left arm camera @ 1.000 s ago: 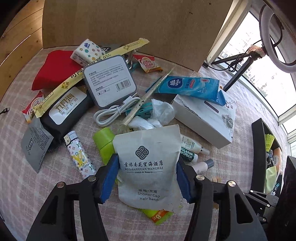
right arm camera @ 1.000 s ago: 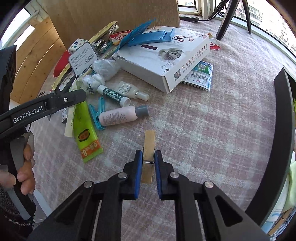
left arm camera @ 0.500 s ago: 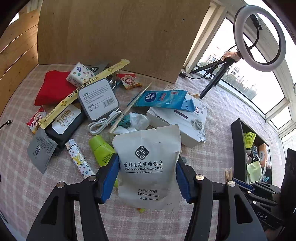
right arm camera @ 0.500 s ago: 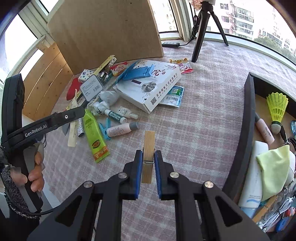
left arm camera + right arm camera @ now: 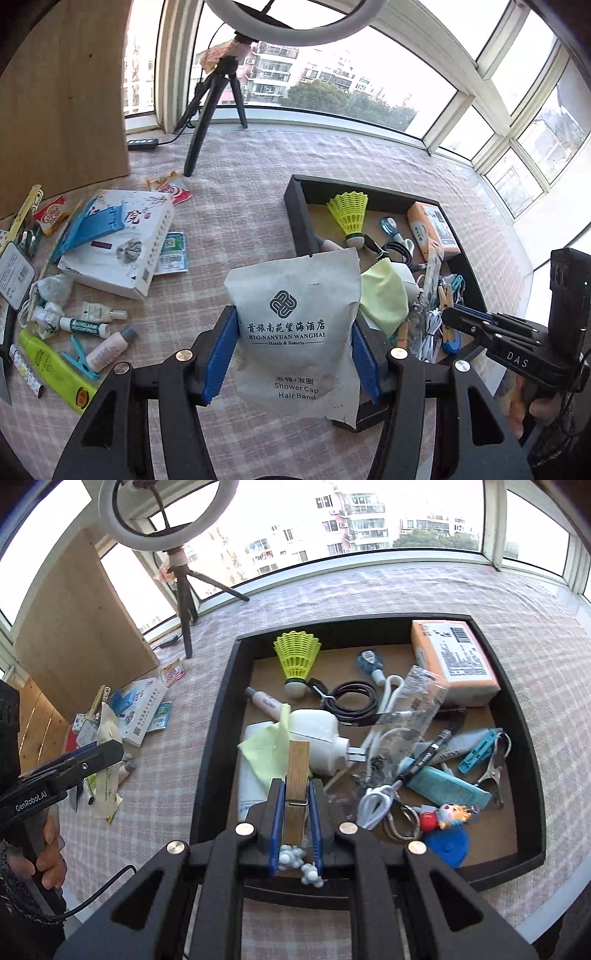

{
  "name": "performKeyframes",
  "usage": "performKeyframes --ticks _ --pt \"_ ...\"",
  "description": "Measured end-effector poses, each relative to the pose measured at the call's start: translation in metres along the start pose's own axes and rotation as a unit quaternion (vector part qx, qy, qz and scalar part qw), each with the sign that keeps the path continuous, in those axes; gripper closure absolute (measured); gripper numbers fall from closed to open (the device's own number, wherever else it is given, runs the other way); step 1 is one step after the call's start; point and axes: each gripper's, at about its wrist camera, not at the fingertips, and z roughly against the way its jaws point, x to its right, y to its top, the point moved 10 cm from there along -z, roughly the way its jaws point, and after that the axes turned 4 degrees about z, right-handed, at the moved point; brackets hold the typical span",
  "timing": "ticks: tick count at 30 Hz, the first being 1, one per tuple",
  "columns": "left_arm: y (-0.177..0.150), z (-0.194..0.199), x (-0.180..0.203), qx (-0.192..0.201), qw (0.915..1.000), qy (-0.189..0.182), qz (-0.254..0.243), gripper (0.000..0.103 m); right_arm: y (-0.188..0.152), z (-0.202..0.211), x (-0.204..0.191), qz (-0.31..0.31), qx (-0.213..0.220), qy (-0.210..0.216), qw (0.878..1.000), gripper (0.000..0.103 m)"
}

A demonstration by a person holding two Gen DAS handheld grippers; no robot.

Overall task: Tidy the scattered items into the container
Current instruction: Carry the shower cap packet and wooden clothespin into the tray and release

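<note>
**Container at the right of the table, both grippers arriving loaded**

The container (image 5: 218, 746), a shallow black tray with a brown floor, lay on the checked cloth (image 5: 388, 590) toward three o'clock of the scattered pile.

At the far left, around nine o'clock in the left wrist view, a green tube (image 5: 51, 365), a blue clip (image 5: 79, 360), a small pink bottle (image 5: 110, 345) and a lip balm stick (image 5: 83, 325) remained on the cloth. Just above them, toward ten o'clock, sat a white box (image 5: 147, 243) with a blue packet (image 5: 92, 225) lying across its top.

In the centre, the left gripper (image 5: 291, 352) held a grey shower cap pouch (image 5: 295, 306) upright, its blue pads pressing both side edges. The pouch hung in front of the container's near left wall.

Further right, inside the container, a yellow shuttlecock (image 5: 297, 657) stood at twelve o'clock, an orange box (image 5: 454, 661) at one o'clock, a coiled black cable (image 5: 354, 701) between them, and a yellow-green cloth (image 5: 266, 749) by the left wall. A blue disc (image 5: 447, 843) and a small doll keyring (image 5: 443, 818) lay near the front wall, at about four o'clock.

The right gripper (image 5: 295, 819) was clamped on a wooden clothespin (image 5: 297, 775), which pointed away from the camera above the container's front left part, over the cloth.
</note>
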Motion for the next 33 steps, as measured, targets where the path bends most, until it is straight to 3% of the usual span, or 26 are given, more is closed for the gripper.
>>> performKeyframes --ticks 5,10,11,13,19,33 --pt "-0.005 -0.022 0.076 -0.021 0.9969 -0.031 -0.069 0.048 -0.006 0.022 0.076 -0.051 0.009 -0.06 0.997 0.09" --pt "-0.009 -0.035 0.13 -0.029 0.9915 -0.051 -0.116 0.047 -0.009 0.032 0.118 -0.079 0.01 -0.095 0.992 0.086" --pt "-0.01 -0.037 0.138 -0.032 0.9906 -0.054 -0.122 0.043 -0.01 0.032 0.123 -0.086 0.004 -0.099 0.991 0.08" --pt "-0.012 -0.042 0.147 -0.041 0.9894 -0.045 -0.132 0.036 -0.012 0.034 0.131 -0.099 -0.001 -0.111 0.989 0.046" --pt "-0.014 -0.044 0.146 -0.034 0.9899 -0.027 -0.135 0.034 -0.004 0.041 0.125 -0.087 0.019 -0.116 0.989 0.045" --pt "0.002 -0.018 0.104 0.004 0.9945 0.003 -0.104 0.034 0.011 0.029 0.075 -0.046 0.015 -0.081 0.996 0.045"
